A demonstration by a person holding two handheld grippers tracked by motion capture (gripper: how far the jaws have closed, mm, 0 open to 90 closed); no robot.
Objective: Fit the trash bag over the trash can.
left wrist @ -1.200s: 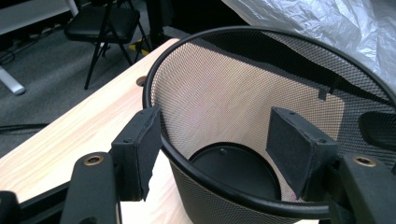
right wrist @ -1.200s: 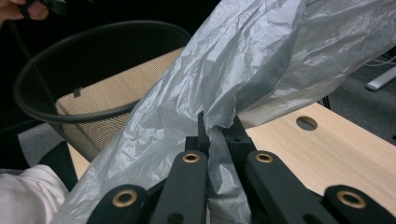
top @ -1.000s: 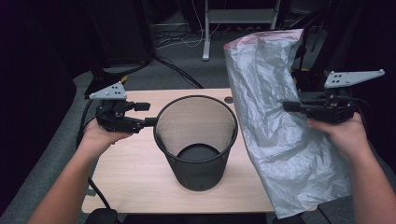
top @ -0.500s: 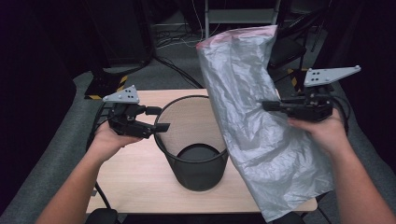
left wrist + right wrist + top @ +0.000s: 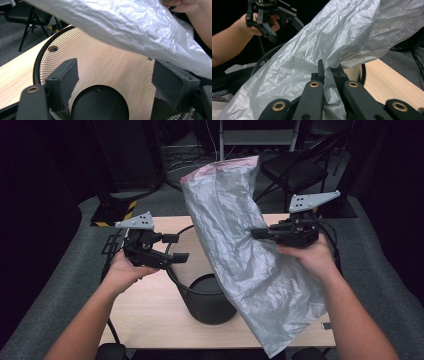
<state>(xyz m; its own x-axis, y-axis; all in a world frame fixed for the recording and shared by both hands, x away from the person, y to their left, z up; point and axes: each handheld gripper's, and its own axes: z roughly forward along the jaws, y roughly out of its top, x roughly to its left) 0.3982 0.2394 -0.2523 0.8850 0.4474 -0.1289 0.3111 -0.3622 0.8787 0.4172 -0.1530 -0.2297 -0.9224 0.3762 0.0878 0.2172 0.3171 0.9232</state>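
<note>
Two claws: right [image 5: 325, 72] pinches bag [image 5: 317, 47]

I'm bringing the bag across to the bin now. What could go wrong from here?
1. The right gripper pinches only a small fold of the grey plastic bag; the thin film could slip or tear.
2. The left gripper, whose jaws have just been opening with nothing between them, sits by the rim of the black mesh bin; it might knock the light bin.
3. The bag hangs over the bin's mouth and hides it, so the opening may be hard to find.
</note>
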